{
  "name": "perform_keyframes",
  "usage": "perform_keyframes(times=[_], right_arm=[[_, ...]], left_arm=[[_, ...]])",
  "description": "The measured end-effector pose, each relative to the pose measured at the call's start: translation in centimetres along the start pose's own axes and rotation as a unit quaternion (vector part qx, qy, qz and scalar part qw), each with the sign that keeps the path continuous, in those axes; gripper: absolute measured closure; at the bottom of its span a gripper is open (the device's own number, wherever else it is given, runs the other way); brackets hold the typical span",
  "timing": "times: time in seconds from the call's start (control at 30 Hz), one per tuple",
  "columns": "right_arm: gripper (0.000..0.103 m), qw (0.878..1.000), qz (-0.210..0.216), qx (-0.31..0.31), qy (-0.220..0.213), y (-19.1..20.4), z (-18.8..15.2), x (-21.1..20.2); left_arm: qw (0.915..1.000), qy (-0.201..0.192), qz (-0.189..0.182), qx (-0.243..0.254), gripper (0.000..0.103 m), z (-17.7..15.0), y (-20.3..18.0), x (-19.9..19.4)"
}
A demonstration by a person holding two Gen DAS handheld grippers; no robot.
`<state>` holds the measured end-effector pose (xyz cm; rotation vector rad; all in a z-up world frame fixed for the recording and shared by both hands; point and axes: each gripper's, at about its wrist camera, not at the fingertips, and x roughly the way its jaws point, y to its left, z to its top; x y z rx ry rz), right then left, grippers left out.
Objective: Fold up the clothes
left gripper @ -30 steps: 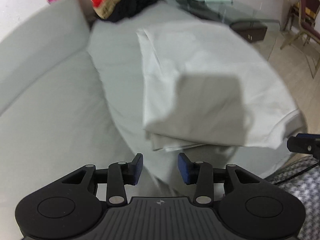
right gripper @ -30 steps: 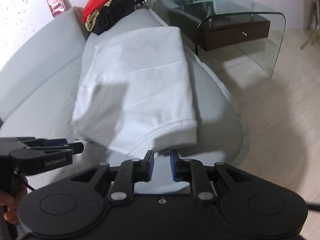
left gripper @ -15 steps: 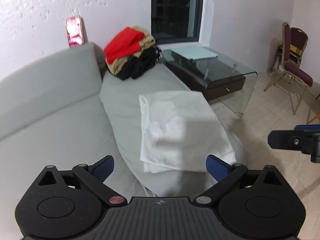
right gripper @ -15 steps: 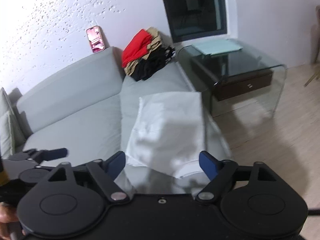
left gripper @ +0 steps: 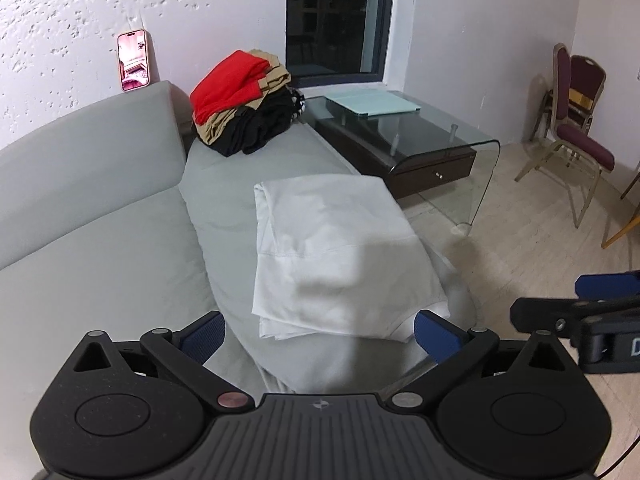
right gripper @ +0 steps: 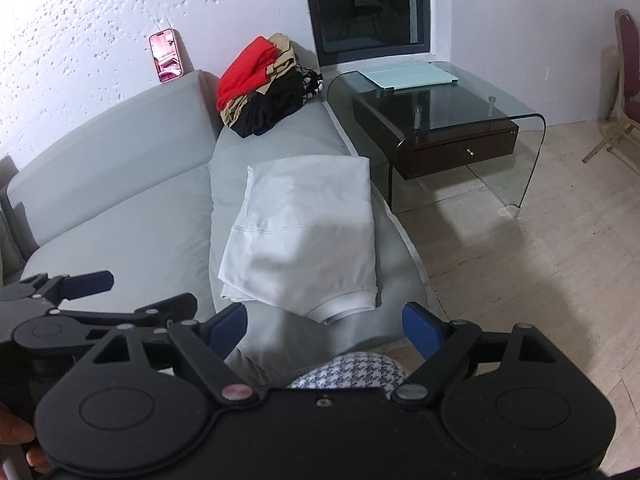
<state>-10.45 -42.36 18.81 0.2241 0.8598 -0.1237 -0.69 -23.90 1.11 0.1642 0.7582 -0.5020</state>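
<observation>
A folded white garment [left gripper: 332, 248] lies flat on the grey sofa's chaise [left gripper: 224, 184], its folded hem at the near end. My left gripper [left gripper: 320, 332] hangs open above that near edge, holding nothing. In the right wrist view the same garment [right gripper: 304, 232] lies just beyond my right gripper [right gripper: 325, 322], which is also open and holding nothing. Both grippers are clear of the cloth. The right gripper's fingers [left gripper: 560, 320] show at the left view's right edge. At the lower left of the right view are the left gripper's fingers [right gripper: 88, 282].
A pile of red, tan and black clothes [left gripper: 244, 104] sits at the sofa's far end. A pink phone [left gripper: 133, 60] leans on the wall above the backrest. A glass side table [left gripper: 420, 136] stands right of the sofa, with chairs [left gripper: 576, 128] beyond. Houndstooth fabric [right gripper: 352, 368] shows below my right gripper.
Both grippers let go of the garment's near edge, opened wide and rose away from it. The garment stays folded on the sofa.
</observation>
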Motion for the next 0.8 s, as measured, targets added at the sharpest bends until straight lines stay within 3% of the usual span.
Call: perform_keyframes(times=[0.37, 0.8], right_arm=[[0.018, 1.0, -0.01, -0.01, 0.001, 0.2, -0.5, 0.6], [0.018, 1.0, -0.016, -0.013, 0.008, 0.1, -0.2, 1.4]], left_arm=[[0.9999, 0.005, 0.003, 0.008, 0.001, 0.0, -0.6, 1.1], [0.9993, 0.038, -0.006, -0.004, 0.001, 0.1, -0.7, 2.6]])
